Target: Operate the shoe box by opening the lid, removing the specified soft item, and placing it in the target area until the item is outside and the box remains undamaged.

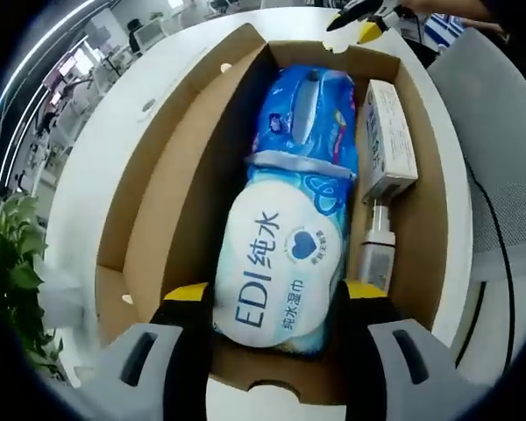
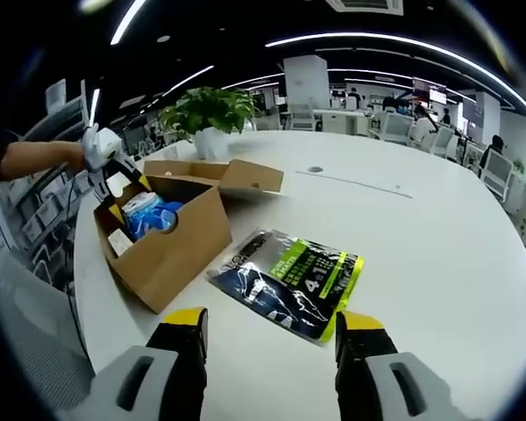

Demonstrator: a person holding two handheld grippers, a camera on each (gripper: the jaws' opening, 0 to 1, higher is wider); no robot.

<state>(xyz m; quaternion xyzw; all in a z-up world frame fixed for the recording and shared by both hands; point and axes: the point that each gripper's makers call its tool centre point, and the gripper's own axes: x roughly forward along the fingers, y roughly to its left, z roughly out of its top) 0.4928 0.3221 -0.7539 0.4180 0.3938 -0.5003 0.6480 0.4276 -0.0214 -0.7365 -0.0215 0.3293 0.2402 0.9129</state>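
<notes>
The open cardboard shoe box [image 1: 162,189] lies below me on the white table. A soft white and blue wet wipes pack [image 1: 280,254] fills its near end. My left gripper [image 1: 279,294] is open, one yellow-tipped jaw along each side of that pack. Behind the pack lies a blue soft packet [image 1: 307,101]. In the right gripper view the box [image 2: 171,246] stands at the left, its lid flap [image 2: 241,175] folded back. A gloved hand holds the left gripper [image 2: 121,197] down in it. My right gripper [image 2: 272,324] hangs open over the table, holding nothing.
A white carton [image 1: 387,136] and a small bottle [image 1: 377,246] line the box's right wall. A black and green pouch [image 2: 289,281] lies flat on the table beside the box. A potted plant [image 2: 209,114] stands behind it. A grey chair [image 1: 500,132] is near the table edge.
</notes>
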